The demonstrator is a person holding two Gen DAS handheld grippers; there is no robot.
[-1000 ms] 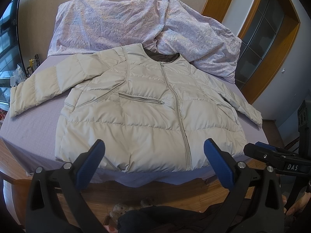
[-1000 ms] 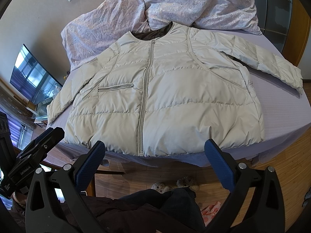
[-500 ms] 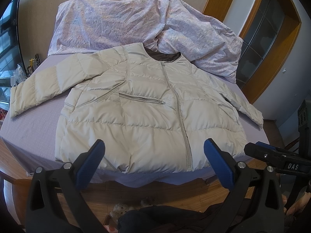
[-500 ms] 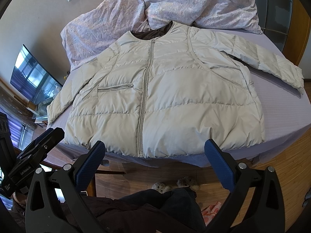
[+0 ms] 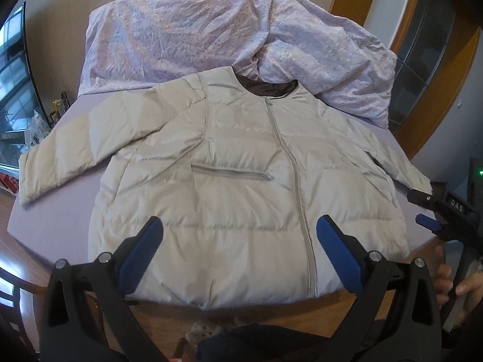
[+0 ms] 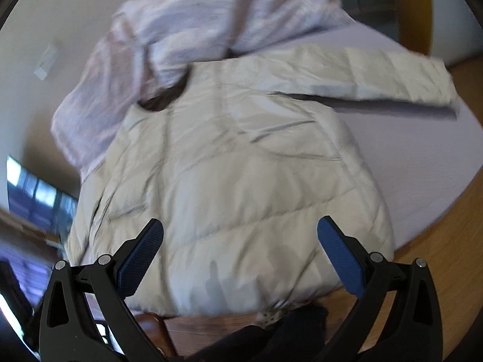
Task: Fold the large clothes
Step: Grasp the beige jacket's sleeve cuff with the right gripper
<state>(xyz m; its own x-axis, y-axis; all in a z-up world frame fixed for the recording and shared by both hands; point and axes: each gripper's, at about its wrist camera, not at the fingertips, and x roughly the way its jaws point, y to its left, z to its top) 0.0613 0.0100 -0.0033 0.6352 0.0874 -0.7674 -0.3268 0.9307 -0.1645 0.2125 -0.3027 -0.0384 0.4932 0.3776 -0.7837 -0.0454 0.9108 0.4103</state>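
I count 1 puffer jacket (image 5: 241, 181), cream coloured and zipped up, lying flat and face up on 1 bed (image 5: 45, 220) with a lilac sheet; its 2 sleeves are spread out, 1 reaching to the left edge of the bed and 1 to the right. At the far end of the bed, just beyond the jacket's dark-lined collar, 1 crumpled floral duvet (image 5: 211, 36) is heaped against the wall. I hold 2 grippers. My left gripper (image 5: 238, 241) hangs over the near hem of the jacket with its 2 blue pads spread wide and nothing between them; the zipper runs down just inside its right pad, and the hem sits at the near edge of the bed, right below the fingertips. My right gripper (image 6: 240, 242) is likewise spread wide and holding nothing, poised above the near right part of the jacket, with the hem just under it and the right sleeve stretching away to the far right across the sheet. That view is blurred, so finer detail of the fabric is lost. In the left wrist view the right gripper also shows at the right edge, beside the jacket's right cuff, with my right hand (image 5: 462, 283) wrapped round its handle.
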